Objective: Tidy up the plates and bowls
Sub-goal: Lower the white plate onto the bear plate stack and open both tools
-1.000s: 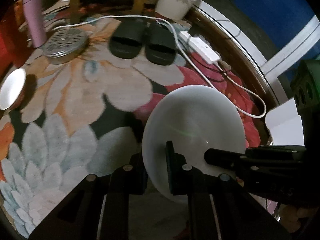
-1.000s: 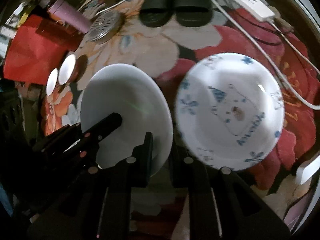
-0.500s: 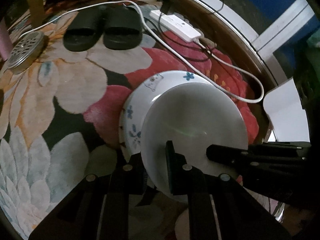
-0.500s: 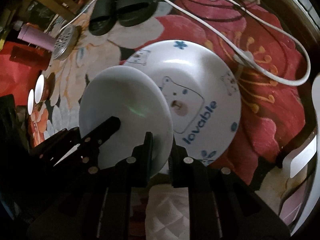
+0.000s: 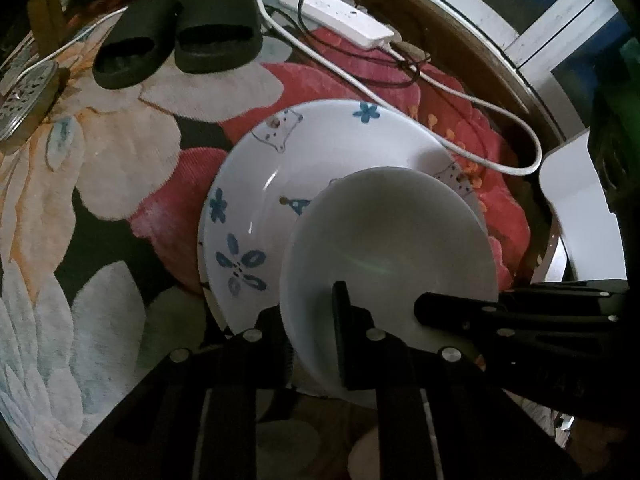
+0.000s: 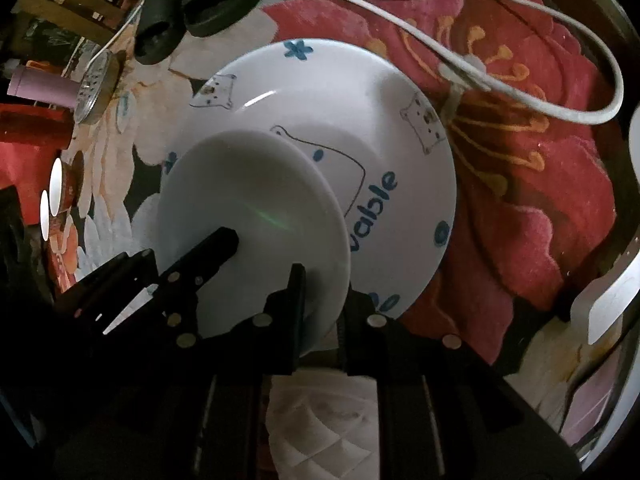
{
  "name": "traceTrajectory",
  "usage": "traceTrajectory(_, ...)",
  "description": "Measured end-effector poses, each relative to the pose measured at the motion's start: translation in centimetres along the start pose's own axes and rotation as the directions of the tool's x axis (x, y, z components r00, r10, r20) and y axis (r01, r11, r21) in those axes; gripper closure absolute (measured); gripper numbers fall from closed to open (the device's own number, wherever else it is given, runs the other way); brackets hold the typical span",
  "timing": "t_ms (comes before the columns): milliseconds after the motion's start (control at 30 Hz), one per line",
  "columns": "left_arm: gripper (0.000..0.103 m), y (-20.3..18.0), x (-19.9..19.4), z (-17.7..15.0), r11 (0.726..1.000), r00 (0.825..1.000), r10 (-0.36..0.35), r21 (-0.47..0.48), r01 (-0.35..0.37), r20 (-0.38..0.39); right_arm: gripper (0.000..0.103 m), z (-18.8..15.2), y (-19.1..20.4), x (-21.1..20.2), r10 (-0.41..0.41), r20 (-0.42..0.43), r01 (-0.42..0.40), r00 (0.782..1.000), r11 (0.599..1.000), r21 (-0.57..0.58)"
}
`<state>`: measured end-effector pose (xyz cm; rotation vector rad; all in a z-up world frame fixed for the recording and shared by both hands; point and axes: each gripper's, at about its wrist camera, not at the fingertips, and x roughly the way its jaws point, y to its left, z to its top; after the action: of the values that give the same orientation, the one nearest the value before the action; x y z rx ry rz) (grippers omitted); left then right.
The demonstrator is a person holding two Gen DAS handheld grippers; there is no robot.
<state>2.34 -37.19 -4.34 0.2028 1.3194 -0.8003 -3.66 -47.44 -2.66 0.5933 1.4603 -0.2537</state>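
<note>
— Both grippers have carried the plain white plate (image 5: 384,240) down over the patterned bowl (image 5: 256,184), which was off to the side a second ago.
— Grips?
— Left gripper (image 5: 312,344) pinches the plate's near rim; right gripper (image 6: 320,312) pinches its opposite rim.
— Bowl's position?
— On the floral rug (image 5: 120,152), below the black slippers (image 5: 176,44), left of the white cable (image 5: 480,104).

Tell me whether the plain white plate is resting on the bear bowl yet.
Cannot tell. In both wrist views the plain plate overlaps the bear bowl, and both claws are clamped on its rim, but neither view shows contact or a gap.
</note>
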Motion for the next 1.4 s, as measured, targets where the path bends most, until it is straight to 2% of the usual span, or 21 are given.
traceTrajectory(333, 0.083, 0.2, 0.8, 0.2, 1.0, 1.0, -0.021, -0.018, 0.021, -0.019, 0.087, 0.3, -0.3, 0.5, -0.006, -0.009, 0.006, 1.0, 1.0, 0.0)
traceTrajectory(367, 0.076, 0.3, 0.7, 0.3, 0.999, 0.999, -0.026, -0.024, 0.026, -0.02, 0.086, 0.3, -0.2, 0.5, -0.002, -0.008, 0.002, 1.0, 1.0, -0.002)
traceTrajectory(433, 0.069, 0.7, 0.3, 0.3, 0.998, 0.999, -0.046, -0.032, 0.046, -0.01, 0.086, 0.3, -0.2, 0.4, 0.005, 0.002, -0.005, 1.0, 1.0, -0.006)
traceTrajectory(533, 0.061, 0.8, -0.6, 0.6, 0.999, 0.999, -0.039, -0.027, 0.039, 0.014, 0.086, 0.4, 0.0, 0.0, 0.009, 0.013, -0.008, 1.0, 1.0, -0.019)
traceTrajectory(567, 0.053, 0.8, -1.0, 0.7, 0.999, 0.999, -0.036, -0.027, 0.037, 0.022, 0.086, 0.4, 0.1, 0.0, 0.005, 0.013, -0.005, 1.0, 1.0, -0.021)
traceTrajectory(600, 0.048, 1.0, -1.3, 0.7, 0.999, 0.999, -0.034, -0.032, 0.035, 0.029, 0.086, 0.5, 0.1, -0.2, 0.002, 0.013, -0.001, 1.0, 1.0, -0.021)
traceTrajectory(633, 0.043, 1.3, -1.8, 0.7, 0.998, 0.997, -0.058, -0.037, 0.06, 0.044, 0.086, 0.5, 0.1, -0.3, -0.004, 0.013, 0.004, 1.0, 1.0, -0.022)
traceTrajectory(667, 0.042, 1.5, -2.2, 0.6, 0.997, 0.996, -0.068, -0.038, 0.07, 0.055, 0.085, 0.5, 0.0, -0.4, -0.015, 0.012, 0.015, 1.0, 1.0, -0.022)
traceTrajectory(767, 0.04, 1.8, -3.1, 0.5, 0.998, 0.996, -0.048, -0.035, 0.051, 0.075, 0.071, 0.4, 0.1, -0.9, -0.024, 0.021, 0.024, 1.0, 0.999, -0.024)
traceTrajectory(800, 0.04, 2.0, -3.4, 0.4, 0.998, 0.996, -0.041, -0.04, 0.044, 0.08, 0.062, 0.4, 0.2, -1.2, -0.038, 0.027, 0.038, 0.999, 0.999, -0.03)
traceTrajectory(833, 0.031, 2.4, -3.6, 0.3, 0.998, 0.996, -0.039, -0.049, 0.043, 0.084, 0.053, 0.4, 0.3, -1.4, -0.044, 0.034, 0.045, 0.998, 0.998, -0.033)
traceTrajectory(867, 0.013, 2.8, -3.8, 0.2, 0.997, 0.995, -0.032, -0.06, 0.038, 0.089, 0.05, 0.3, 0.4, -1.7, -0.048, 0.042, 0.049, 0.998, 0.998, -0.036)
traceTrajectory(933, 0.001, 3.8, -4.2, 0.1, 0.996, 0.994, -0.02, -0.084, 0.029, 0.104, 0.044, 0.3, 0.6, -2.4, -0.068, 0.059, 0.071, 0.996, 0.996, -0.049)
traceTrajectory(967, 0.001, 4.4, -4.4, 0.0, 0.995, 0.994, -0.013, -0.098, 0.024, 0.111, 0.039, 0.2, 0.7, -2.9, -0.078, 0.075, 0.082, 0.994, 0.995, -0.056)
traceTrajectory(1033, 0.001, 5.2, -4.6, -0.1, 0.993, 0.994, 0.004, -0.12, 0.01, 0.113, 0.019, 0.2, 0.9, -3.5, -0.1, 0.107, 0.107, 0.989, 0.992, -0.064)
traceTrajectory(1067, 0.001, 5.6, -4.7, -0.1, 0.992, 0.994, 0.018, -0.13, -0.004, 0.112, 0.014, 0.2, 1.1, -3.9, -0.114, 0.13, 0.123, 0.985, 0.99, -0.071)
traceTrajectory(1100, 0.001, 5.9, -4.7, -0.2, 0.99, 0.993, 0.028, -0.138, -0.012, 0.112, 0.003, 0.1, 1.3, -4.0, -0.112, 0.14, 0.123, 0.984, 0.99, -0.075)
traceTrajectory(1133, 0.001, 6.1, -4.7, -0.3, 0.99, 0.993, 0.031, -0.143, -0.015, 0.112, 0.0, 0.2, 1.5, -4.0, -0.107, 0.147, 0.12, 0.983, 0.99, -0.078)
traceTrajectory(1400, 0.001, 7.5, -5.4, -1.0, 0.986, 0.992, 0.049, -0.165, -0.03, 0.114, 0.0, 0.1, 3.4, -3.8, -0.105, 0.166, 0.125, 0.98, 0.986, -0.112)
